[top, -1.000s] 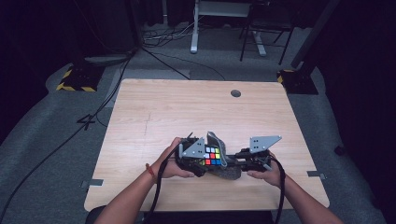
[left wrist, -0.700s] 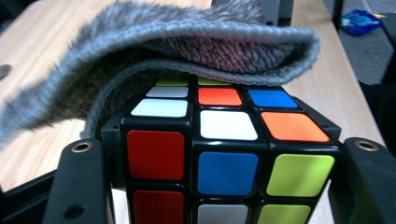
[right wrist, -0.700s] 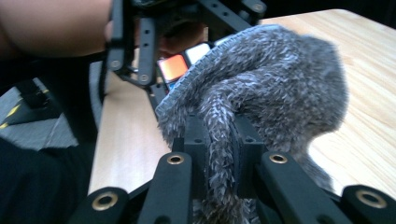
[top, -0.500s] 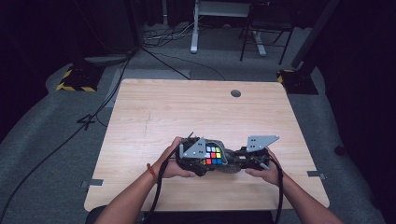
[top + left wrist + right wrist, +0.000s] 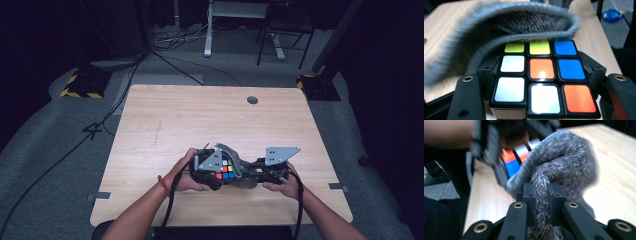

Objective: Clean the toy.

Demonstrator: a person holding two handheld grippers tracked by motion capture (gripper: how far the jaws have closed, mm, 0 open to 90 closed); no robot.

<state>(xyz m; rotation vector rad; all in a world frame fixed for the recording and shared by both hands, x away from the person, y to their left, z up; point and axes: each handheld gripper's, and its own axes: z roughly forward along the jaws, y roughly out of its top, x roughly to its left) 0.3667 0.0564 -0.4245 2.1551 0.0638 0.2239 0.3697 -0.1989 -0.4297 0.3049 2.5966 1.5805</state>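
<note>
Two claws, lower centre of bench [image 5: 165, 120]: left claw [image 5: 541, 82] clamps cube [image 5: 541, 72], right claw [image 5: 541, 202] pinches sock [image 5: 559, 162]; stretch cuff wide, feed cube squarely.

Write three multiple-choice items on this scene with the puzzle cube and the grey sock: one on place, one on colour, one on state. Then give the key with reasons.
1. Where on the table is the puzzle cube?
A. near the person's edge
B. at the far edge
C. on the floor

2. What colour is the centre square of the cube face that the left gripper view shows?
A. green
B. orange
C. black

3. What does the right gripper hold?
A. nothing, jaws wide open
B. a pen
C. the grey sock, pinched

Key: 1 A, the high view shows it between both hands at the near edge; 2 B, the middle tile is orange; 3 C, the right gripper view shows grey knit squeezed between its jaws.
</note>
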